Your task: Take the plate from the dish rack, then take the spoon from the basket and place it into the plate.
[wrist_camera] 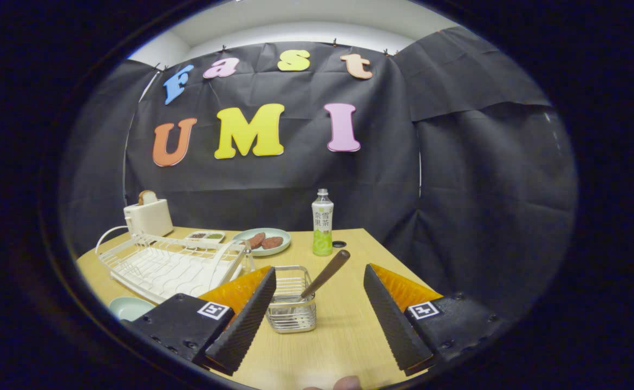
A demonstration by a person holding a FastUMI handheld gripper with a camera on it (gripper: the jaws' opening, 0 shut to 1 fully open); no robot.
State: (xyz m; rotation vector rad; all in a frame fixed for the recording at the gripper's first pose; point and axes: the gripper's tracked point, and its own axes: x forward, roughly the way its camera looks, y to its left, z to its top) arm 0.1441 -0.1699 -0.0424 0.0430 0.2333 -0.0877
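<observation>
My gripper [319,271] is open above the wooden table, with nothing between its fingers. Just ahead, between the fingers and closer to the left one, stands a small wire basket [291,303]. A spoon [326,274] with a brown handle leans out of it toward the right. The white dish rack [170,264] sits to the left of the basket and looks bare of dishes. A pale green plate [128,307] lies on the table in front of the rack, beside my left finger [243,319] and partly hidden by it.
Beyond the basket stands a green drink bottle [322,222] with a dark cap [339,244] beside it. A plate with brown patties [262,241], a small sauce tray [205,236] and a toaster with bread [148,215] sit at the back. The table's right edge [398,260] runs close by.
</observation>
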